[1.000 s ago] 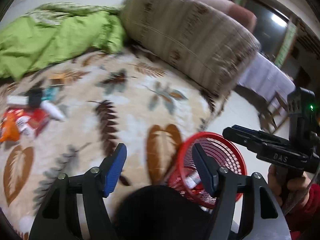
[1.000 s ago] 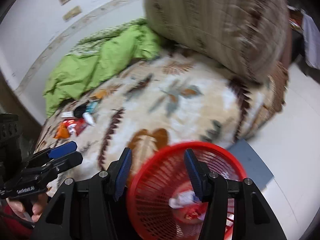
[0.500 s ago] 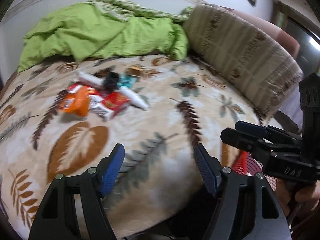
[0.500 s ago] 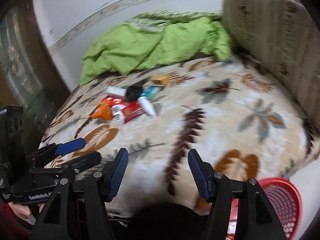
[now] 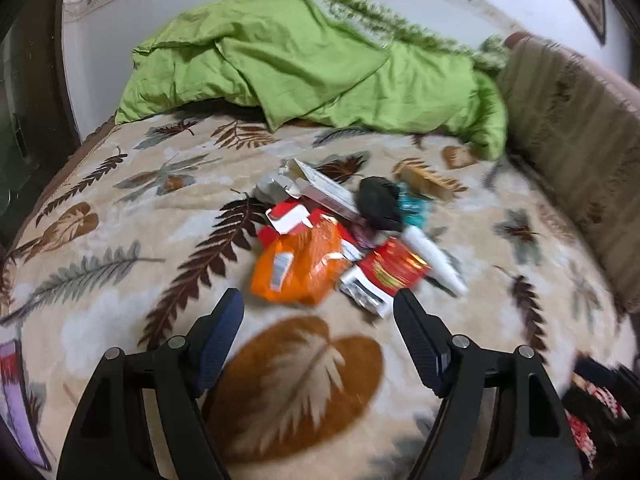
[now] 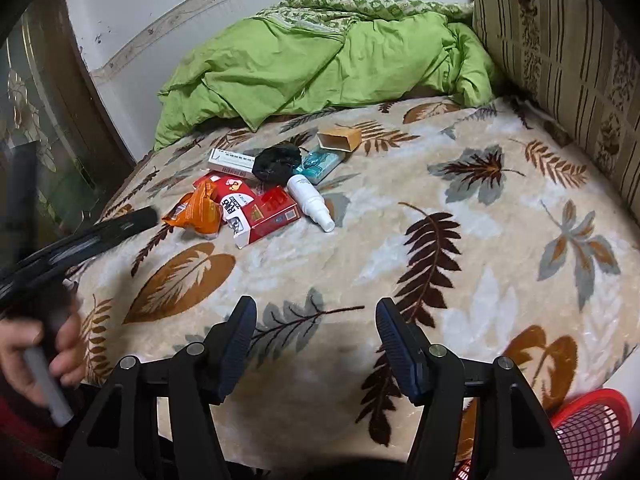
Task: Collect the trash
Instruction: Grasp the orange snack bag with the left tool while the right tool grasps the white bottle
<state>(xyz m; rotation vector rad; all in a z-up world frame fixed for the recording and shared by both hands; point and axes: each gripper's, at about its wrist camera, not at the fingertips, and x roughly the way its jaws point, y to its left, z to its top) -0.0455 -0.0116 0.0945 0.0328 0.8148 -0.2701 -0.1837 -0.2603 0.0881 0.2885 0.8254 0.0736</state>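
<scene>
Both grippers spread wide and empty above the leaf-print blanket (image 6: 400, 184).

The left gripper (image 5: 318, 322) has its 2 jaws fully apart, gripping nothing, just short of the orange snack bag (image 5: 298, 268) at the near edge of the trash pile (image 6: 266, 184). The right gripper (image 6: 312, 334) is likewise released, touching nothing, well short of the pile. The red basket (image 6: 592, 436) sits off the blanket's near right corner.
</scene>
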